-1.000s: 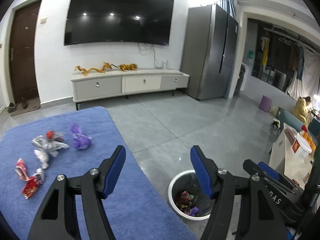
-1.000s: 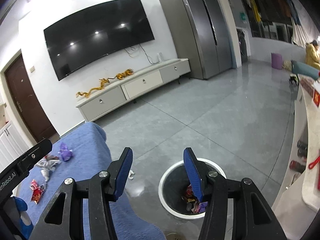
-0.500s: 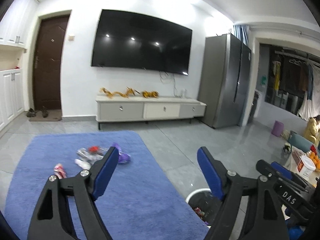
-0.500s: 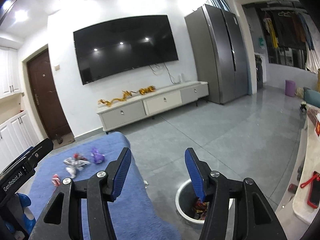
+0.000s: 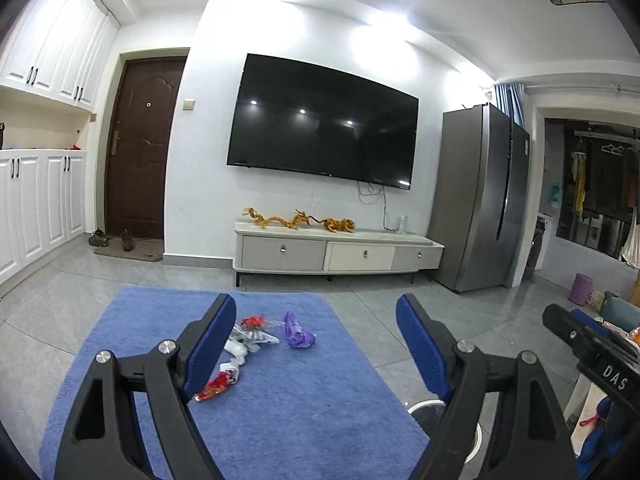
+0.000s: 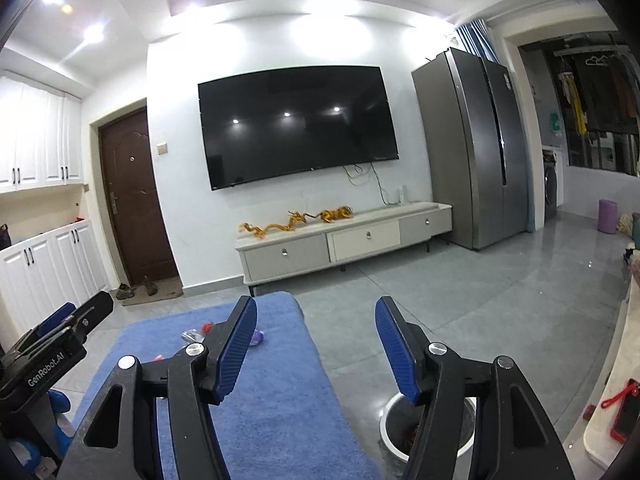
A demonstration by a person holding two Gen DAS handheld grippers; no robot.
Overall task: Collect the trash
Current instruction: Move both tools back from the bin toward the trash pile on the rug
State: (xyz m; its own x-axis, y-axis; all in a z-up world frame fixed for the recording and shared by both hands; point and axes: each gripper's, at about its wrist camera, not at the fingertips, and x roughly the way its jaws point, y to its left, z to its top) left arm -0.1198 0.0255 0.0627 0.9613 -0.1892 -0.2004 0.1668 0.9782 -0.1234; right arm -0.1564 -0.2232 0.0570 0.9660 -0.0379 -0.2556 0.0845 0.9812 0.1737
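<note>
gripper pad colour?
Blue pads on black arms; clearest in the left wrist view.

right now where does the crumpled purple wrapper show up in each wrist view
Left wrist view: the crumpled purple wrapper lies near the middle of the picture on the blue rug, between the tong fingers, right of the silver and red wrappers.
Right wrist view: only a sliver of it shows, left of centre, peeking from behind the left blue tong pad.
Shared landmark: the black wall-mounted television.
</note>
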